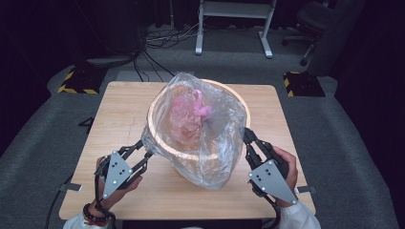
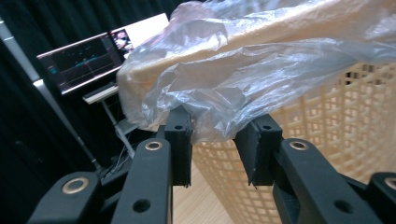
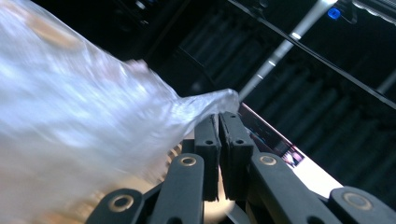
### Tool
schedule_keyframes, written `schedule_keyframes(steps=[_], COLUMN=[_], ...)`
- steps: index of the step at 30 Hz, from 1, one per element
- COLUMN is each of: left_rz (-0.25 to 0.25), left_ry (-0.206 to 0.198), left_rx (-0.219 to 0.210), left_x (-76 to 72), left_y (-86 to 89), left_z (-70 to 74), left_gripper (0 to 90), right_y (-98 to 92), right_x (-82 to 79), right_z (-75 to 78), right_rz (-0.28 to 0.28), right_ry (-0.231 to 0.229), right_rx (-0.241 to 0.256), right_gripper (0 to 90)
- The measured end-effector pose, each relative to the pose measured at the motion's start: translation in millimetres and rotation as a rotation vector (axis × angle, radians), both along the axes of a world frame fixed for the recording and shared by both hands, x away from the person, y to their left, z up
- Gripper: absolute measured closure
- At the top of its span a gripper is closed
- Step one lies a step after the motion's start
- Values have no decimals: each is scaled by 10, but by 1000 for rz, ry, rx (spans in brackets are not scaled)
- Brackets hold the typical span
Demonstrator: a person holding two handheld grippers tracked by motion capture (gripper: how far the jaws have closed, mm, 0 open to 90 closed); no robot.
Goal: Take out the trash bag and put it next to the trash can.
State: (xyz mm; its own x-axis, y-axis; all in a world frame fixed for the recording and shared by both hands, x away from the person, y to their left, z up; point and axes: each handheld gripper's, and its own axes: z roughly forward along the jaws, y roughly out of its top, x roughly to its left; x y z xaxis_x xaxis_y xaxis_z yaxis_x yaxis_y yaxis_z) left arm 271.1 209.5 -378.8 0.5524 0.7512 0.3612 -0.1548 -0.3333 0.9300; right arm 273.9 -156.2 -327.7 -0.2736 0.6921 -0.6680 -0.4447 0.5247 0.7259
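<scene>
Clear plastic bag (image 1: 210,143) draped over the round basket (image 1: 160,143) blocks the centre of the worktop (image 1: 119,105); open wood remains along the left, right and near edges for either tool

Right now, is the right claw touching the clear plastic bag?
Touching. In the right gripper view, the right claw has its jaws closed together on a pinched corner of the clear plastic bag, with film running out from between them.

Your basket (image 1: 162,143) sits mid-worktop (image 1: 119,109), the bag (image 1: 210,143) draped in it, with a gripper at each side.
</scene>
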Motion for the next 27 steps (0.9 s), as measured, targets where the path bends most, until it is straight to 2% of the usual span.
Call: schedule_keyframes(steps=[8,11,14,16,22,27], left_rz=[-13,-28,-48,-57,-82,-100], left_ry=[-4,17,46,47,49,42], left_rx=[22,23,18,32,30,38], left_x=[-26,-24,-26,-41,-101,-131], left_y=[-47,-59,-85,-115,-206,-230], left_z=[-8,-15,-31,-36,-32,-21], left_gripper=[730,766,799,807,816,815], right_y=[278,353,450,513,693,848], right_x=[-99,-138,-191,-227,-333,-424], right_z=[9,0,-16,-25,-39,-99], right_rz=[107,142,176,205,292,338], right_ry=[3,2,21,26,52,61], right_rx=[-30,-25,-31,-40,-40,-71], right_gripper=[887,887,880,878,873,879])
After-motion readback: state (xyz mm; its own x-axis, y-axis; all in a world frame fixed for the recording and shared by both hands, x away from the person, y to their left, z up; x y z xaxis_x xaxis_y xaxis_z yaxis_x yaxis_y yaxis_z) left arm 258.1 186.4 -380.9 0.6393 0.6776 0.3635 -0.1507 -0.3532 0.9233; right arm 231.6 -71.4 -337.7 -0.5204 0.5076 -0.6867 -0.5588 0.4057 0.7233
